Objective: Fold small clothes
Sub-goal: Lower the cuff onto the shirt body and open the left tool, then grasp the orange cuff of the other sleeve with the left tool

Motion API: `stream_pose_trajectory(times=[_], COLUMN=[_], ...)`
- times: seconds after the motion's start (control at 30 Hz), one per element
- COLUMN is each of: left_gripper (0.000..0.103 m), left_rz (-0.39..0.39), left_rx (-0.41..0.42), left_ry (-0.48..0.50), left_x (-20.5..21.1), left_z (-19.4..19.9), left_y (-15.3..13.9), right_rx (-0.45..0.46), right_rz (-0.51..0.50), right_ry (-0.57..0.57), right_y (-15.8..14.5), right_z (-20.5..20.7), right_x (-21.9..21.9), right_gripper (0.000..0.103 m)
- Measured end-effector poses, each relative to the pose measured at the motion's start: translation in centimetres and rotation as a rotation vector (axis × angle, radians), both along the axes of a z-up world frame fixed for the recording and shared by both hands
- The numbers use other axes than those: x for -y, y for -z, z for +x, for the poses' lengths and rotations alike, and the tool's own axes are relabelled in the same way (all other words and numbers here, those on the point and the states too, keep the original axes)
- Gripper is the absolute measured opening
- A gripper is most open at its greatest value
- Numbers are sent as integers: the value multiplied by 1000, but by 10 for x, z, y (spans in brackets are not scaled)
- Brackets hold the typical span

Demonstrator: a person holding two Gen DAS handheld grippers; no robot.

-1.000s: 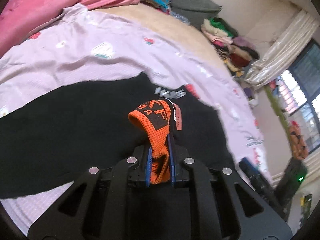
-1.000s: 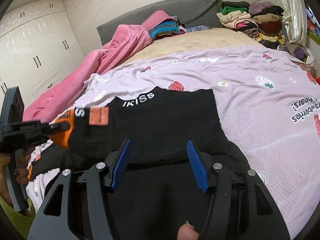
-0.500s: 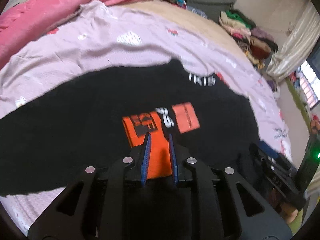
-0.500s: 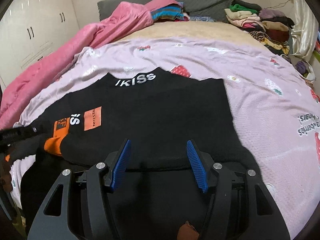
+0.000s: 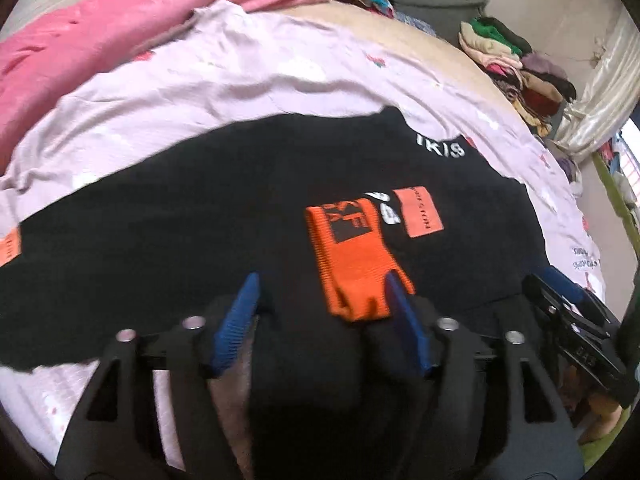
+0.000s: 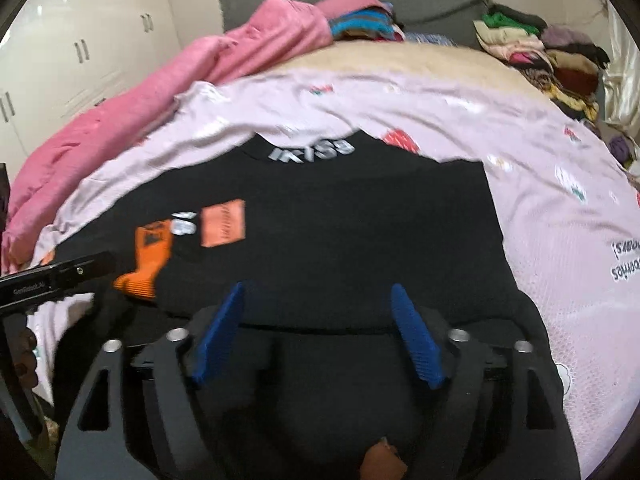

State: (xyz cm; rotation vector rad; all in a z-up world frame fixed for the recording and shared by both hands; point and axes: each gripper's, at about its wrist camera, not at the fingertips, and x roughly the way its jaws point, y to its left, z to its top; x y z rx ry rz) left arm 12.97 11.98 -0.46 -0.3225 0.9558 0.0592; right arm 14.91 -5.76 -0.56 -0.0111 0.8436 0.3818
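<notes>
On the smooth black sweater (image 5: 200,216), a ribbed orange cuff (image 5: 352,256), flat.

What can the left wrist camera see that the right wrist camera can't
Only the left wrist view shows the window. Only the right wrist view shows the white wardrobe. Both show the black top, its orange cuff lying folded onto it, the pink blanket, and both grippers, left gripper and right gripper, opening with nothing gripped.

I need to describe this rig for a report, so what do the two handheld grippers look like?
Both the left gripper and right gripper are matte black frames with triangular cut-outs, silver bolt heads, and two fingers faced with ribbed blue pads. One bears small white lettering on its side.
</notes>
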Motion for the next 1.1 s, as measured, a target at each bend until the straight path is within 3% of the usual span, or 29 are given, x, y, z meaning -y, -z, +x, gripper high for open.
stream_pose_trajectory(times=[0.13,0.17,0.27,1.1], left_gripper=[89,91,93,93], left_rz=[33,34,35,-45], left_rx=[7,7,5,-13], left_ry=[-54,-75,-118,-465], left_x=[-15,-21,-36,-146], left_z=[-18,-23,-36,-132], left_y=[-6,-7,-9,3], right_rx=[37,47,69,141], right_rz=[23,26,27,26], right_ry=[-26,-37,-53,-344], right_y=[-13,-16,-23,-53], right_z=[-12,-16,-23,-64], right_x=[-12,-16,-26,-155], right_gripper=[90,91,96,97])
